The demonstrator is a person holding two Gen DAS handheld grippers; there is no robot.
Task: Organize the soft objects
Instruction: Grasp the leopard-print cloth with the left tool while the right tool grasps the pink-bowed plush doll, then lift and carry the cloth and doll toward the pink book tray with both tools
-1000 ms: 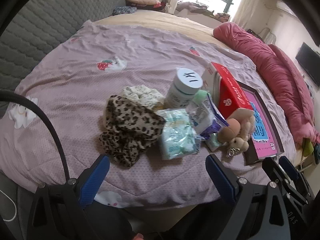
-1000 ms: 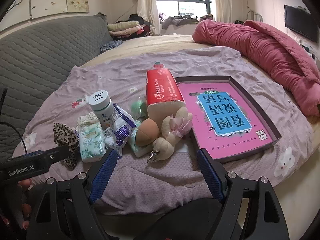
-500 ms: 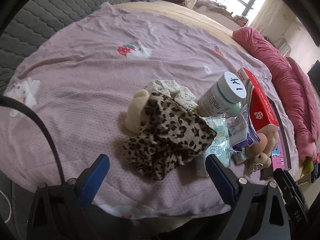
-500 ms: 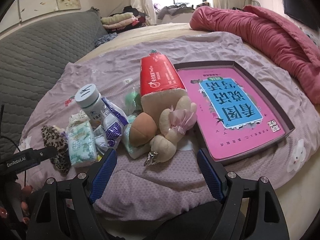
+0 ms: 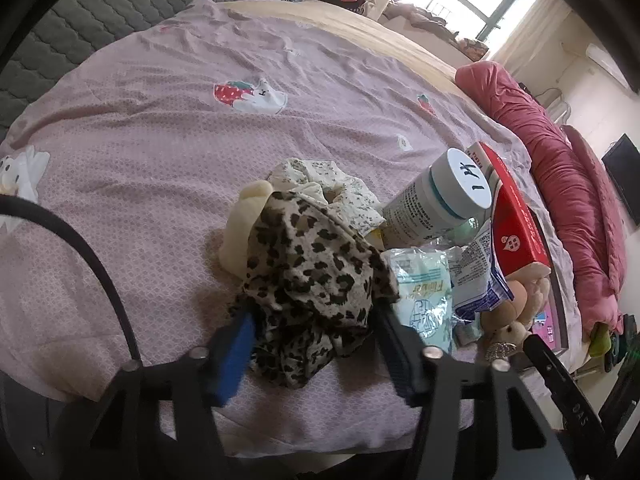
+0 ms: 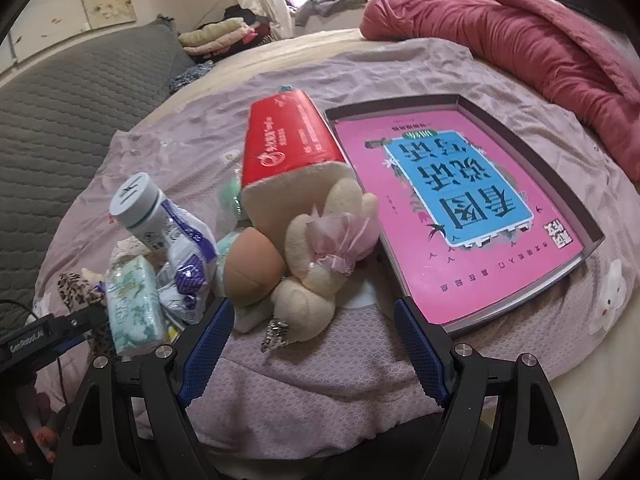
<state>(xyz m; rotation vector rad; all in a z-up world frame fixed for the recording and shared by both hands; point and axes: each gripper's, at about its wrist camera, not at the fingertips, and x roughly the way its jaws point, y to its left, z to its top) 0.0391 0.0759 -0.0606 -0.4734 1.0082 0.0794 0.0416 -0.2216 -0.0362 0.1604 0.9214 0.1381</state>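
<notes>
Bottle (image 5: 444,200) and tissue pack (image 5: 424,300) crowd the leopard cloth (image 5: 316,280).

You see "1片" handwritten on the bottle cap (image 5: 468,182). "GenRobot.AI" runs along the left gripper's body (image 6: 26,338), and "DAS" marks the right gripper's arm (image 5: 578,420). The book's (image 6: 460,196) big characters sit upside down, not clearly readable.

A bed under a mauve quilted cover (image 5: 168,152) (strawberry and cat prints) carries everything. On it lie a leopard-print cloth (image 5: 316,284), tissue packs (image 6: 134,300), a plush toy (image 6: 320,276) and a shallow tray (image 6: 592,236) — clustered together near its front edge.
</notes>
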